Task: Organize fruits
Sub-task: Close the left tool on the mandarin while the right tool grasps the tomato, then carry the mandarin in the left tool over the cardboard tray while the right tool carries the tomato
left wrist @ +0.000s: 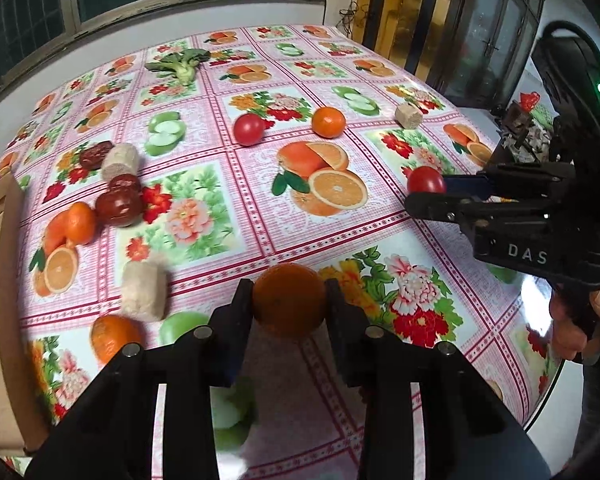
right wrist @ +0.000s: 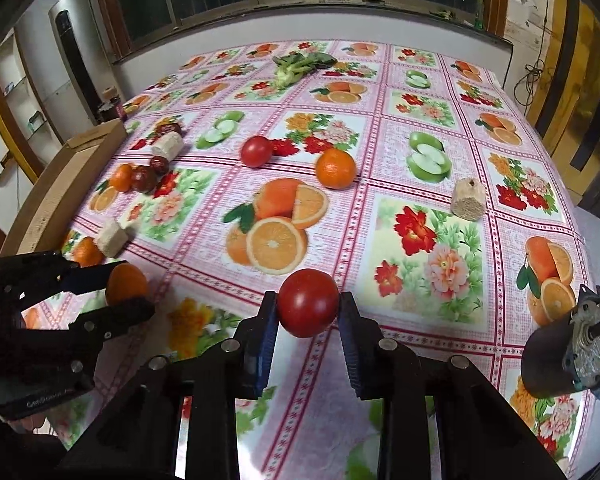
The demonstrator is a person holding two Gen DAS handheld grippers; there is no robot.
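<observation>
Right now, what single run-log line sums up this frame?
left gripper: shut on orange | right gripper: shut on tomato | loose on tablecloth: second tomato, second orange

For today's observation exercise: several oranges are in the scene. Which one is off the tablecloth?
The orange clamped between the left gripper jaws. The others, such as the orange beside the loose tomato, rest on the tablecloth.
</observation>
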